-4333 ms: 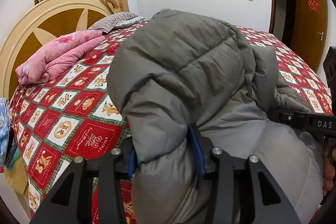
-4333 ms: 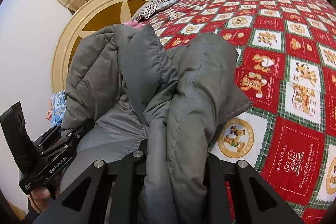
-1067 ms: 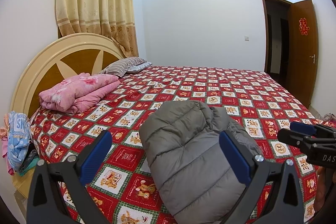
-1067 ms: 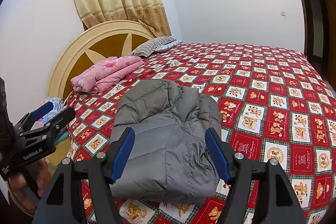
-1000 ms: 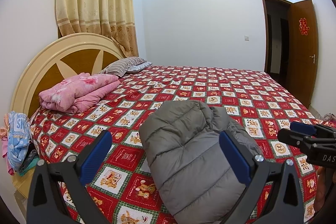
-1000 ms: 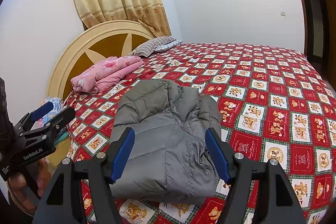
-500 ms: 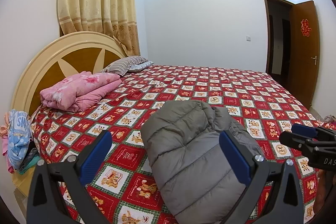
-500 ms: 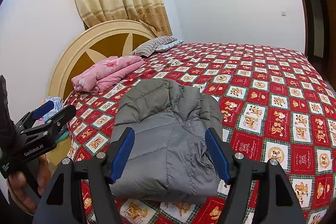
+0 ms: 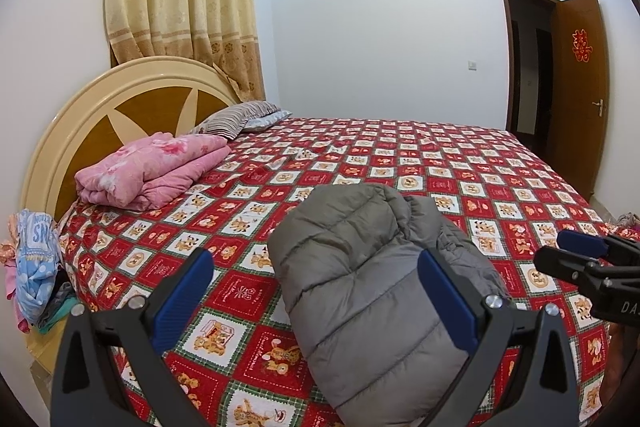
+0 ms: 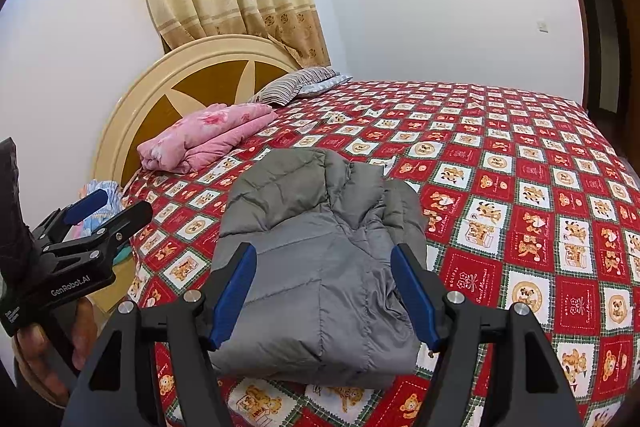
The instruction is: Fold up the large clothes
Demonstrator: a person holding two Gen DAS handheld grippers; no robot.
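The grey padded jacket lies folded on the bed, puffy, soft and probably slippery. Both grippers' jaws stand apart and empty above it; I would pinch a thick folded edge, not the smooth top.

We've got the folded jacket lying on the bed near its front edge – dead ahead at 12 o'clock. The folded blanket sits at 11 o'clock against the headboard, pillow behind it. Door at 2 o'clock – well apart from everything.
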